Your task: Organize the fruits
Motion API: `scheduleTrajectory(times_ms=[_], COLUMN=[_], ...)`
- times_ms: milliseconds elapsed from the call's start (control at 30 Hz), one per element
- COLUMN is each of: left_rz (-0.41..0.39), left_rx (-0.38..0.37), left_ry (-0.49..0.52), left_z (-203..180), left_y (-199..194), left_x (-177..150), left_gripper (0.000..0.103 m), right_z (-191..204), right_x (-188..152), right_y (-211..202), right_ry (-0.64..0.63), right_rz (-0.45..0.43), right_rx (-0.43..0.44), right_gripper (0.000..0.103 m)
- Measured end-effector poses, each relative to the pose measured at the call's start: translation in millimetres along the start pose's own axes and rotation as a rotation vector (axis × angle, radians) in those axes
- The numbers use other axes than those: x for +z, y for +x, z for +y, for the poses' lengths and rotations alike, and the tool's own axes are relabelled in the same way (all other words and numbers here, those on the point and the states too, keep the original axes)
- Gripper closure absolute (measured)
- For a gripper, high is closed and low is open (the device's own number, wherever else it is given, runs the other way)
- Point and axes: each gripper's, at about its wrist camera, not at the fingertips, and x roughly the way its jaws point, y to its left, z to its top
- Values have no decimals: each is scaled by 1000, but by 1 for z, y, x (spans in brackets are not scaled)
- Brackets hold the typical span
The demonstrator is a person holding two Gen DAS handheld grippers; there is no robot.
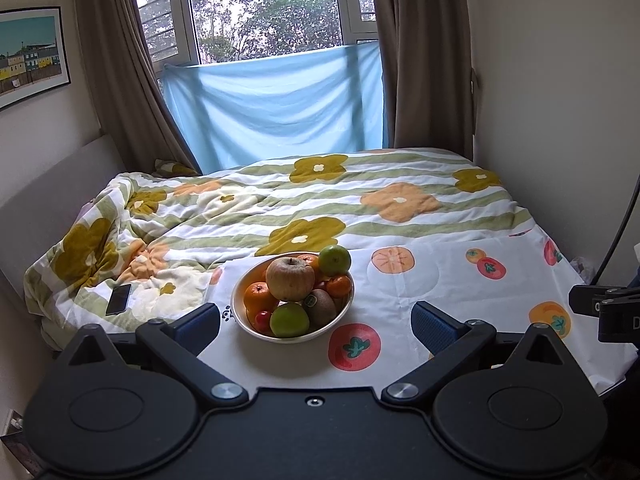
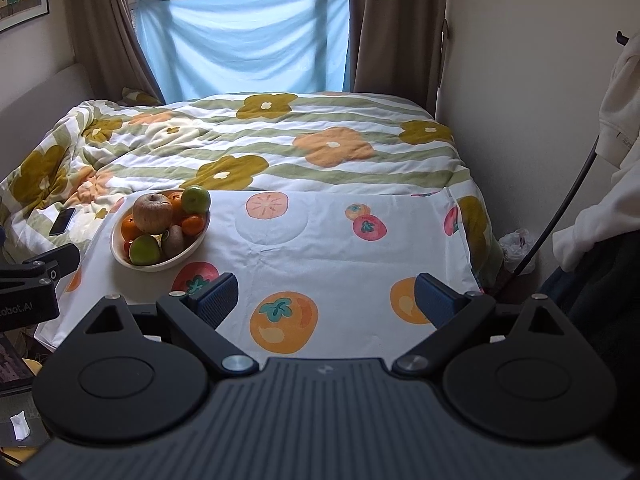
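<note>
Cream oval bowl point(image 2: 120, 258), long axis diagonal

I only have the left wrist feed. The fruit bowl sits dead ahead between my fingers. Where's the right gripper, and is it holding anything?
Observer: The right gripper is open and empty, over a printed orange persimmon on the tablecloth.
Operator: Is the bowl ahead of it too?
Observer: No. From there the bowl sits well off to its left.
Operator: Anything on the right side I can't see?
Observer: A white garment hangs by the wall there.
</note>
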Motion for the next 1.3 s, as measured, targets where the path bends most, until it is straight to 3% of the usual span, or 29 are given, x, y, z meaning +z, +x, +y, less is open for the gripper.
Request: scheduleTrajectory(times_ms=[1300], left_rz=[0], left_rx=[25], left_ry=[-7], left_z=[6], left_y=[2], left_x=[-1], left_gripper=[0], right_z=[0], right_x=[1], right_y=[9], right_ry=[-1], right_rz=[15], right_rx=[-9], right_gripper=[0])
